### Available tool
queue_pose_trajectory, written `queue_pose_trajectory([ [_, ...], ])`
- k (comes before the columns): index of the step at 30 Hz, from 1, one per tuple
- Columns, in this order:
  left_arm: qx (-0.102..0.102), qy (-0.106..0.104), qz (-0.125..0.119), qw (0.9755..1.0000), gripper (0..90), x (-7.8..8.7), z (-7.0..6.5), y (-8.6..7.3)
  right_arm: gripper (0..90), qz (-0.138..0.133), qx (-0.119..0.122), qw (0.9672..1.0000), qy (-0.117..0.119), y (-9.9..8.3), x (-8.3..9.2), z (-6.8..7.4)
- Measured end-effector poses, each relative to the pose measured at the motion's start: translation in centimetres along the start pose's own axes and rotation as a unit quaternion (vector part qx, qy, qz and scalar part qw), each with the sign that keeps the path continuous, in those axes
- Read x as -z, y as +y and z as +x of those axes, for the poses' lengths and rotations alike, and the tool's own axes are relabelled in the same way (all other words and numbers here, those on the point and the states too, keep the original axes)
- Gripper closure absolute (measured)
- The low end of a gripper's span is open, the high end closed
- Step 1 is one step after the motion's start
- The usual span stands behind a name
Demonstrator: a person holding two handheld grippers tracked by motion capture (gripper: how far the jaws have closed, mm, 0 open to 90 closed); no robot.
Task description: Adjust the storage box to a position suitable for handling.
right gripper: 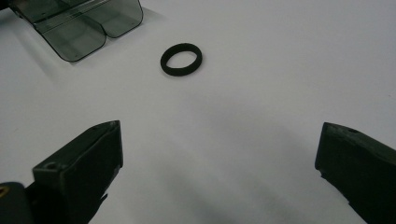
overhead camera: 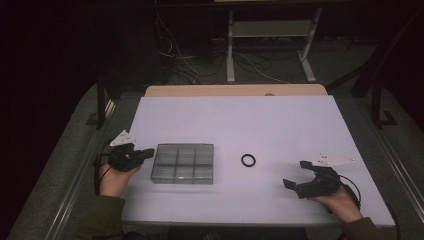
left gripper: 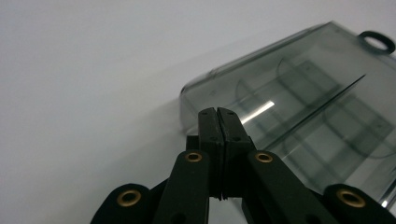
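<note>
Left gripper [overhead camera: 148, 153]: jaws pressed together, holding nothing, tip sitting just beside box [overhead camera: 183, 163] left edge. Right gripper [overhead camera: 296, 174]: jaws spread wide, empty, resting near-right, facing ring [overhead camera: 248, 160]. Ring lying on table [overhead camera: 280, 125] between box and right gripper, apart from both. Progress, judged: ring not yet picked up; boxing it remaining. Count: grippers 2, box 1, six compartments looking empty, ring 1.

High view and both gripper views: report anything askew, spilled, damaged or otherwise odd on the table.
Nothing stands out. The clear compartment box sits flat and square on the white table, with no crack visible. The black ring lies flat beside it, apart from it. The left gripper is shut at the box's left end; the right gripper is open.
</note>
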State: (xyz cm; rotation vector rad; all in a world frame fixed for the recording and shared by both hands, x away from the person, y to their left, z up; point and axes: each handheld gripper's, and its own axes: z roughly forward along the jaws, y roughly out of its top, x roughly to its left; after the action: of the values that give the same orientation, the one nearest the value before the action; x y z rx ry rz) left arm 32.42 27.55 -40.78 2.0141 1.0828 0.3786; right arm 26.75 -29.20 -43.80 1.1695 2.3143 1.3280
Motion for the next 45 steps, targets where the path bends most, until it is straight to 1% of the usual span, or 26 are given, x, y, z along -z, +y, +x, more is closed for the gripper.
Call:
queue_pose_trajectory([
  [2, 0.008, 0.004, 0.005, 0.9999, 88.8, -0.1, 0.3, -0.7, 0.7, 0.0, 0.0, 1.0, 0.0, 0.0, 0.0, 0.0],
  [3, 0.008, 0.008, 0.01, 0.9999, 88.8, -0.1, 0.4, -1.0, 0.7, -0.001, 0.0, 1.0, 0.0, 0.0, 0.0, 0.0],
  [7, 0.015, 0.004, 0.023, 0.9996, 88.9, -0.6, 0.4, -1.7, 0.7, -0.001, -0.003, 1.0, 0.0, 0.0, 0.1, 0.0],
  [8, 0.014, 0.001, 0.026, 0.9996, 89.1, -0.7, 0.4, -1.8, 0.6, -0.001, -0.002, 1.0, 0.0, 0.0, 0.1, 0.0],
  [10, 0.018, -0.006, 0.029, 0.9994, 89.1, -1.0, 0.3, -2.0, 0.7, 0.0, -0.002, 1.0, -0.001, 0.0, 0.1, 0.0],
  [14, 0.016, -0.018, 0.037, 0.999, 89.1, -1.5, 0.0, -2.1, 0.7, 0.0, -0.003, 1.0, -0.001, 0.0, 0.1, 0.0],
  [17, 0.013, -0.012, 0.044, 0.9989, 89.2, -1.8, -0.2, -2.2, 0.7, 0.0, -0.002, 1.0, 0.0, 0.0, 0.1, 0.0],
  [18, 0.016, -0.012, 0.044, 0.9988, 89.2, -1.9, -0.2, -2.2, 0.7, 0.0, -0.001, 1.0, -0.001, 0.0, 0.1, 0.0],
  [21, 0.015, -0.016, 0.044, 0.9988, 89.3, -2.0, -0.4, -2.2, 0.7, 0.001, -0.001, 1.0, -0.001, 0.0, 0.1, 0.0],
  [24, 0.011, -0.024, 0.046, 0.9986, 89.2, -2.2, -0.8, -2.0, 0.7, 0.001, 0.0, 1.0, -0.001, 0.0, 0.0, 0.0],
  [29, 0.005, -0.029, 0.045, 0.9986, 89.2, -2.8, -1.5, -1.8, 0.6, 0.003, 0.001, 1.0, 0.0, 0.0, 0.0, 0.0],
  [32, 0.003, -0.035, 0.042, 0.9985, 89.2, -3.0, -1.8, -1.6, 0.7, 0.002, 0.002, 1.0, 0.0, 0.0, 0.0, 0.1],
  [33, 0.006, -0.037, 0.04, 0.9985, 89.2, -3.1, -1.9, -1.6, 0.7, 0.002, 0.002, 1.0, 0.0, 0.0, 0.0, 0.1],
  [37, 0.003, -0.04, 0.04, 0.9984, 89.2, -3.3, -2.2, -1.5, 0.6, 0.004, 0.001, 1.0, 0.0, 0.0, -0.1, 0.1],
  [38, 0.001, -0.042, 0.041, 0.9983, 89.2, -3.3, -2.3, -1.5, 0.7, 0.004, 0.002, 1.0, 0.001, 0.0, -0.1, 0.1],
  [39, 0.003, -0.043, 0.039, 0.9983, 89.2, -3.4, -2.4, -1.5, 0.7, 0.004, 0.002, 1.0, 0.001, 0.0, -0.1, 0.1],
  [40, 0.0, -0.046, 0.039, 0.9982, 89.2, -3.4, -2.4, -1.5, 0.7, 0.004, 0.002, 1.0, 0.001, 0.0, -0.1, 0.2],
  [41, 0.002, -0.048, 0.038, 0.9982, 89.2, -3.5, -2.5, -1.5, 0.7, 0.004, 0.001, 1.0, 0.001, 0.0, -0.1, 0.2],
  [45, -0.003, -0.054, 0.038, 0.9978, 89.3, -3.7, -2.8, -1.4, 0.7, 0.004, 0.003, 1.0, 0.001, 0.0, -0.1, 0.2],
])
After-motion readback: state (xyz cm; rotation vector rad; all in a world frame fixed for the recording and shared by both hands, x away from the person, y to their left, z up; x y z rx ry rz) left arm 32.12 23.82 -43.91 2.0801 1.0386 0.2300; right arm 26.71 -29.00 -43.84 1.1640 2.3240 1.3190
